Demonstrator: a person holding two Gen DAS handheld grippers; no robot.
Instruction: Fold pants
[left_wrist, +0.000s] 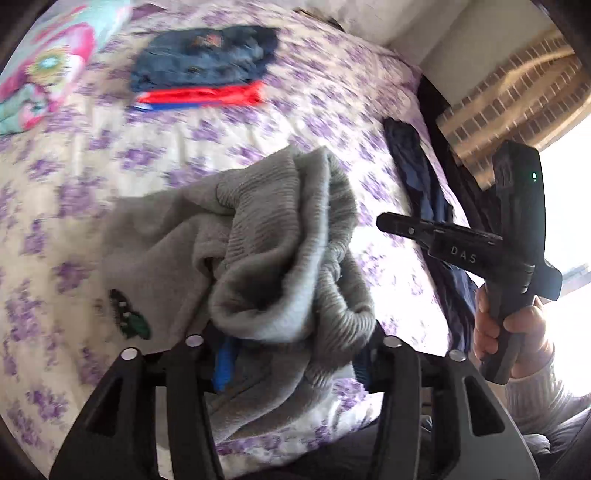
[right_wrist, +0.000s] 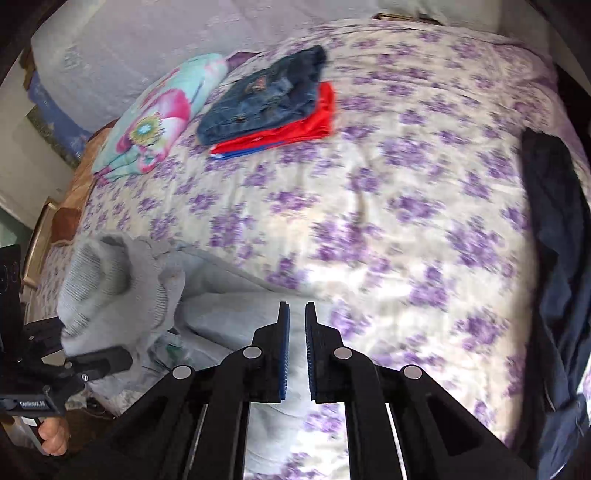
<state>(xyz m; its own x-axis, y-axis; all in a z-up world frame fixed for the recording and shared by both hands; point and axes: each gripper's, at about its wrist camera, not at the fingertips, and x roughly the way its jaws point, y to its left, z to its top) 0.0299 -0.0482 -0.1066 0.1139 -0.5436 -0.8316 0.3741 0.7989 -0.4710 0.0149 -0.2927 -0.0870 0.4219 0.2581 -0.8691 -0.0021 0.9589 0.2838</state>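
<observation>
Grey sweatpants with a ribbed waistband hang bunched from my left gripper, which is shut on them above the floral bedspread. A small green patch shows on the fabric. In the right wrist view the same pants sit at the lower left, held by the left gripper. My right gripper hovers over the bed beside the pants, its jaws a narrow gap apart with nothing between them. It also shows in the left wrist view at the right.
A folded stack of blue jeans on red-and-blue shorts lies at the far side of the bed. A flowered pillow lies to its left. A dark navy garment lies along the bed's right edge.
</observation>
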